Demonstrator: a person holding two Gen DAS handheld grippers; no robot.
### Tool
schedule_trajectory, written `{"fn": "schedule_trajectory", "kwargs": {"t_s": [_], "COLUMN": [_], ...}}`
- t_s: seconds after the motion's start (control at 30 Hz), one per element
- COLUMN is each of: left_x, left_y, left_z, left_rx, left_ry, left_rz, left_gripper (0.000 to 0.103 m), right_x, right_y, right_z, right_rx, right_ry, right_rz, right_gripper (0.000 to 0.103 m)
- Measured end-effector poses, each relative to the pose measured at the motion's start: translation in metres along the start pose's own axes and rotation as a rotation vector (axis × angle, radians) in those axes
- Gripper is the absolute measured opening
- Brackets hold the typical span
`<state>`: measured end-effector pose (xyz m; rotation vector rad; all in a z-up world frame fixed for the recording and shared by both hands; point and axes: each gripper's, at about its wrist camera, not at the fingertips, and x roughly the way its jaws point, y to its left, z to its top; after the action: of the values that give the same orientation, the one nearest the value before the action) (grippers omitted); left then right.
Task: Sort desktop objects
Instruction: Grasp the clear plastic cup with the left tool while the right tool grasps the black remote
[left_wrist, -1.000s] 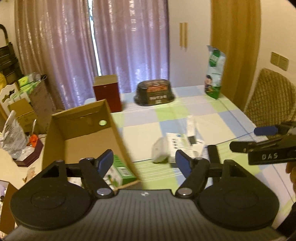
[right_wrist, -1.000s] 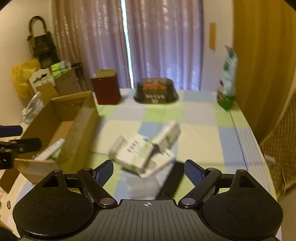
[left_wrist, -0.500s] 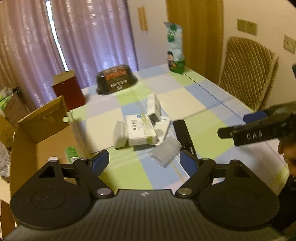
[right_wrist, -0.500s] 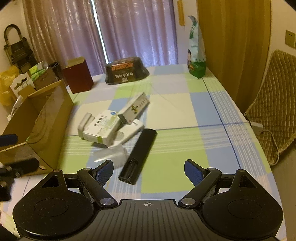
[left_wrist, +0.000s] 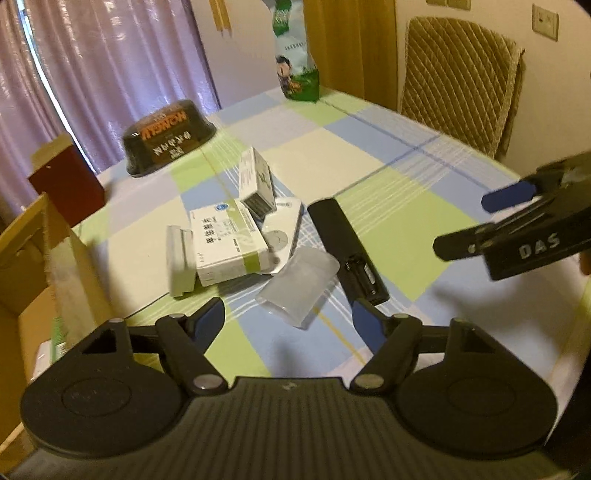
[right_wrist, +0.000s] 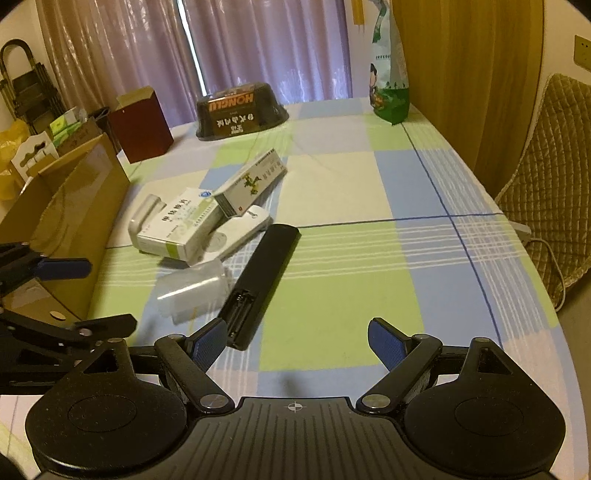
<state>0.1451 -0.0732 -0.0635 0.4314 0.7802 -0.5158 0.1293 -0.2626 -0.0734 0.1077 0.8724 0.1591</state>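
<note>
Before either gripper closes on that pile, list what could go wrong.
1. The small box leans on the larger white box, which overlaps the white remote; pulling a lower item will likely topple the rest.
2. The clear plastic case touches the black remote, whose battery bay looks open; a nudge could move both.
3. The left gripper and right gripper, both open, point at the same pile and might collide.

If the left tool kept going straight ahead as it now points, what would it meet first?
Most likely the clear plastic case, which lies just ahead between the open left tool fingers; depth is uncertain, though.
</note>
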Motion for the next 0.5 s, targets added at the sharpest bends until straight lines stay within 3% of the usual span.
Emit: {"fn": "schedule_trajectory", "kwargs": {"t_s": [0.3,0.5], "left_x": [0.051,0.071], "left_y": [0.016,0.011], "left_z": [-0.003,-0.002], "left_rx": [0.033,0.118], "left_ry": [0.039,0.054], "left_rz": [-0.054,-0.082], "left_gripper": [0.073,0.071], "right_x": [0.026,0.034], "right_y": [-0.004,-0.003], "right_z": [-0.001,-0.004], "right_rx": [-0.001,-0.023], "right_ry": [0.017,0.005], "right_rz": [0.003,-0.019], "right_gripper": [0.086,0.086]}}
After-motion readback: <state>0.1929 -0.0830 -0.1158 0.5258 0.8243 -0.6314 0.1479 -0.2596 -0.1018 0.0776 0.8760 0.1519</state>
